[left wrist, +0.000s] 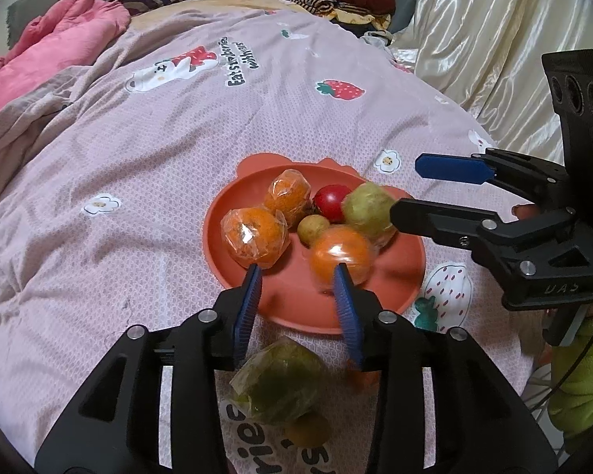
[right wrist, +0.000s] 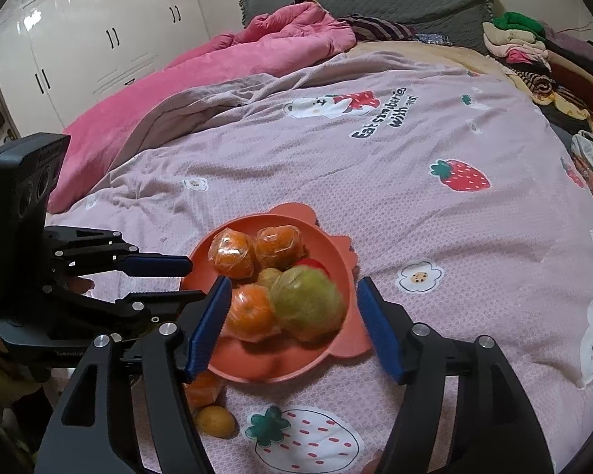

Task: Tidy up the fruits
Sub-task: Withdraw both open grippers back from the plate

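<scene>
Fruits [left wrist: 338, 254] heaped mid-plate [left wrist: 411, 264], bare rim beside both grippers' parted fingers [right wrist: 211, 326].

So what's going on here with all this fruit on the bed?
A person holds a gripper in each hand over an orange plate on the bedspread. Both the left gripper and right gripper are open and hold nothing. The plate carries wrapped oranges, a green fruit and a tomato. A wrapped green fruit lies off the plate.

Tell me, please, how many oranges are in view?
4. Three lie on the plate: the left orange, the back orange and the front orange. The fourth orange lies on the bedspread beside the plate, partly hidden. More may be hidden.
</scene>
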Available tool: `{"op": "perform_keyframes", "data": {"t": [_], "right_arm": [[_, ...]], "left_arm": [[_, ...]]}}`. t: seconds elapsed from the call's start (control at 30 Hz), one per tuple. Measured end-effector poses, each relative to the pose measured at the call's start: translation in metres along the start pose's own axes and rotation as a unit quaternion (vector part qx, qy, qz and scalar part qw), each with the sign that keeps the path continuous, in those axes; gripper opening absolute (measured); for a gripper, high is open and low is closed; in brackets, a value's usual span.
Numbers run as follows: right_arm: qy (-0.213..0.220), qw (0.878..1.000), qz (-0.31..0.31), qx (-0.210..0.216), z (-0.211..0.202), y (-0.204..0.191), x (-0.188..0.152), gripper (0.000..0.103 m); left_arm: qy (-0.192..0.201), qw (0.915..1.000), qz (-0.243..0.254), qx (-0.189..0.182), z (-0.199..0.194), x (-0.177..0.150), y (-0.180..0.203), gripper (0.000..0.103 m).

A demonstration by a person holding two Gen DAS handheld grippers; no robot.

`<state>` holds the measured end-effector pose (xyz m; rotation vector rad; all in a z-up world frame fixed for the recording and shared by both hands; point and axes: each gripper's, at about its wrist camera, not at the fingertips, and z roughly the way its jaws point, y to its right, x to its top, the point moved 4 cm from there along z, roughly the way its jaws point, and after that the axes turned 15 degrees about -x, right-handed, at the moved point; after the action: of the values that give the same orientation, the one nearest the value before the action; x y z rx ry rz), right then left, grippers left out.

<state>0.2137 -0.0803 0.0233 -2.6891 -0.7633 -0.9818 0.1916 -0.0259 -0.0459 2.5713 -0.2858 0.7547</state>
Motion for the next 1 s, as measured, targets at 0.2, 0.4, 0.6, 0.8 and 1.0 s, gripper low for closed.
{"op": "perform_keyframes", "data": {"t": [0.2,0.4,0.6,0.8,1.0], "right_arm": [[0.006,1.0,0.009,-0.009,-0.006,0.005,0.0,0.075],[0.011,1.0,0.012,-0.02,-0.012,0.007,0.0,0.083],[0.016,0.999,0.015,-0.03,-0.016,0.007,0.001,0.092],[0.017,0.999,0.017,-0.038,-0.018,0.008,0.0,0.094],[0.02,0.999,0.024,-0.042,-0.025,0.009,-0.001,0.095]], "left_arm": [[0.006,1.0,-0.004,0.003,-0.005,0.0,-0.001,0.041],[0.011,0.9999,-0.008,0.004,-0.009,-0.001,-0.001,0.047],[0.022,0.9997,-0.009,0.008,-0.016,0.001,-0.002,0.057],[0.032,0.9993,-0.005,0.017,-0.024,0.0,-0.001,0.062],[0.042,0.9989,-0.005,0.02,-0.031,0.0,0.001,0.07]]}}
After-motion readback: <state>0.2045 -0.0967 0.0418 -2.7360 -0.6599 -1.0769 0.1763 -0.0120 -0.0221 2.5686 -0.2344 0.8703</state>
